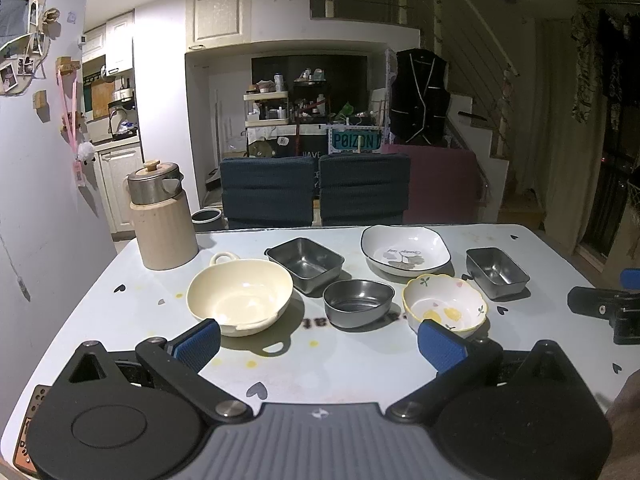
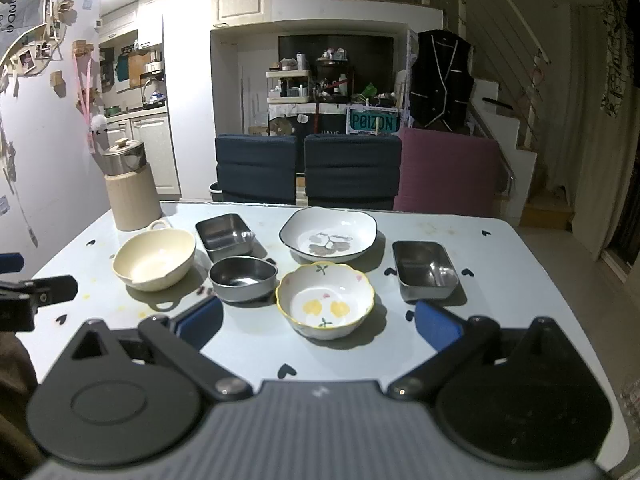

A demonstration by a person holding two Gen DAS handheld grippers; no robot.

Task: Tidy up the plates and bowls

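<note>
Both grippers hovering over the near edge of the pale blue tabletop (image 2: pixel 520 248), jaws spread wide, nothing held: left gripper (image 1: pixel 319 342), right gripper (image 2: pixel 319 322). Landmark: round grey metal bowl (image 2: pixel 243 278). Cream handled bowl (image 2: pixel 154 258) sitting to its left, rectangular steel tray (image 2: pixel 226 236) just behind, scalloped flower-print ceramic bowl (image 2: pixel 325 300) just right, white dark-rimmed plate (image 2: pixel 329 234) behind-right, second steel tray (image 2: pixel 424 269) far right.
</note>
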